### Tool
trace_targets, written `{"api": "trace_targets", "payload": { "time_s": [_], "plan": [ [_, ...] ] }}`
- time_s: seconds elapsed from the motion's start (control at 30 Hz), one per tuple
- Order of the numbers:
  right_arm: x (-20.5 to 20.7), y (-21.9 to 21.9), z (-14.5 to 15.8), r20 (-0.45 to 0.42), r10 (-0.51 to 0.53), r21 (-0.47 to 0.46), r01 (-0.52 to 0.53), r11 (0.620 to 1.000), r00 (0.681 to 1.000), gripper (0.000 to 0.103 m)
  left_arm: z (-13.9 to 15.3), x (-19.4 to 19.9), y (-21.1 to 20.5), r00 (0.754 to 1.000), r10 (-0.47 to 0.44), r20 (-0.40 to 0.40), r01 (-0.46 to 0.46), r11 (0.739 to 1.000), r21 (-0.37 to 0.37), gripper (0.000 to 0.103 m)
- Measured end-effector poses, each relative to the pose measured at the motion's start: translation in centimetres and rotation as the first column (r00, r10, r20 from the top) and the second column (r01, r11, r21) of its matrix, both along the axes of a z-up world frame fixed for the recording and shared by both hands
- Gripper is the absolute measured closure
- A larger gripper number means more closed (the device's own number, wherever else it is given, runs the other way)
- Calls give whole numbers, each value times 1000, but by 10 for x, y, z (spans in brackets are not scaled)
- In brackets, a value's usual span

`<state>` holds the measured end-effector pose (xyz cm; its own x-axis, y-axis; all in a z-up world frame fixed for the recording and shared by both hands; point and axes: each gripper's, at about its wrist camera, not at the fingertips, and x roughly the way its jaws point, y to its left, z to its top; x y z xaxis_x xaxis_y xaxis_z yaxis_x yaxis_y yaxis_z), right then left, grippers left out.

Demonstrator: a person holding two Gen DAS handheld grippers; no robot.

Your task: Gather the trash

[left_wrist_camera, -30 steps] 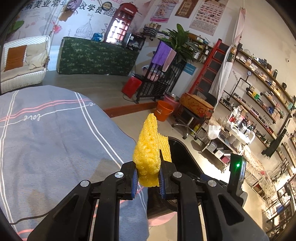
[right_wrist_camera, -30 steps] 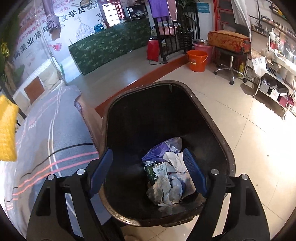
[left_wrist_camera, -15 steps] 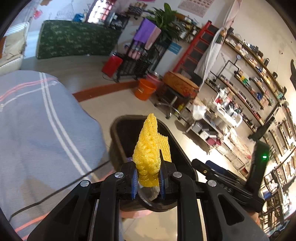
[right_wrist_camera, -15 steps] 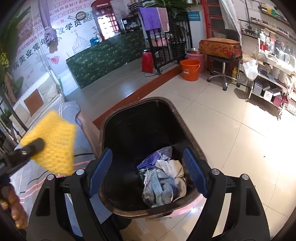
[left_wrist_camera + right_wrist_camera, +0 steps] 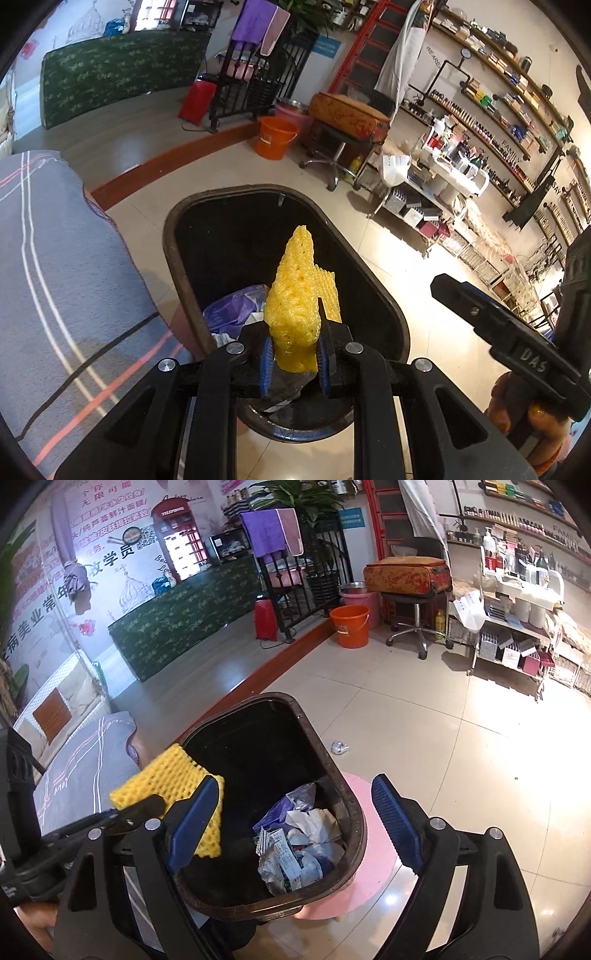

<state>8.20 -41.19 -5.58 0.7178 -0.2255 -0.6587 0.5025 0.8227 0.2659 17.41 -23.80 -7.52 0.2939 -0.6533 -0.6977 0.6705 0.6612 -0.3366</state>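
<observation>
Left gripper [image 5: 293,363]: jaws narrow and opening slightly; blue pads either side of the yellow foam net [image 5: 298,314], which stands upright between them, pads against its lower part; the net projects above the fingertips over the open mouth of the black trash bin [image 5: 173,251]. In the right wrist view the same net [image 5: 173,779] hangs at the bin's left rim, carried by the left gripper [image 5: 147,806] entering from the left.

Right gripper [image 5: 291,818]: jaws wide and opening further; nothing between the pads; it hovers above the bin [image 5: 347,812], touching nothing; in the left wrist view its black body [image 5: 517,347] shows at the right edge with a hand [image 5: 532,417] beneath.

Bin contents: crumpled white paper [image 5: 314,823], a purple plastic bag [image 5: 236,306], a printed carton [image 5: 280,853]; all heaped at the near end, far end dark and bare. Bin sits on a pink round base [image 5: 369,878]; grey striped cloth [image 5: 55,277] just beside its left side; a small crumpled scrap [image 5: 339,746] lies on the floor tiles [image 5: 461,738] beyond the bin.
</observation>
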Motion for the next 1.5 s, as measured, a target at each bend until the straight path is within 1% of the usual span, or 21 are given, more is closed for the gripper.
{"api": "trace_targets", "payload": {
  "time_s": [0.03,0.1,0.17,0.2,0.27,0.3,0.37,0.4,0.47,0.57,0.73,0.87,1.0,1.17,1.23,1.37,1.5],
  "plan": [
    [0,0,0,0,-3,1,3,1000,1000,19,-1,0,0,1000,-1,-1,1,1000,4,81],
    [-1,-3,0,9,-10,9,10,1000,1000,18,-2,0,-1,1000,4,16,-4,1000,12,72],
    [-1,-3,0,10,-12,10,12,1000,1000,17,-3,-4,0,1000,5,29,-5,1000,6,56],
    [-1,-4,1,11,-15,9,15,1000,1000,16,-3,-3,-1,1000,3,23,-3,1000,-2,53],
    [-1,-5,1,12,-21,12,21,1000,1000,15,-3,-3,-1,1000,-3,8,3,1000,-19,41],
    [-1,-5,0,12,-23,16,22,1000,1000,15,-3,-4,-1,1000,-4,8,4,1000,-21,38],
    [-1,-6,-1,11,-25,27,25,999,1000,15,-2,-7,2,1000,-1,17,2,1000,-18,26],
    [-1,-6,-1,11,-25,31,25,999,1000,14,-1,-8,4,1000,2,22,-2,1000,-16,24],
    [0,-5,-1,11,-20,34,20,999,1000,13,2,-12,11,999,21,41,-20,1000,-22,16],
    [2,1,-1,17,0,28,0,1000,1000,12,9,-19,31,994,77,74,-73,996,-54,8],
    [8,20,2,19,39,25,-40,999,999,11,19,-22,59,982,167,93,-159,984,-81,6],
    [12,34,7,29,69,22,-70,997,997,11,31,-23,87,967,234,96,-223,968,-116,6],
    [15,49,15,43,100,9,-100,995,994,9,43,-28,110,948,290,128,-274,953,-131,6],
    [18,67,19,46,137,3,-137,991,990,9,50,-34,133,928,341,149,-321,937,-141,6],
    [19,75,21,46,154,2,-154,988,987,9,53,-38,138,922,349,169,-328,934,-140,6],
    [17,89,26,52,177,-12,-177,984,983,9,58,-46,151,897,385,218,-364,922,-132,6],
    [10,107,35,80,190,-63,-185,981,979,9,57,-52,165,874,416,250,-396,909,-129,6]
  ]
}}
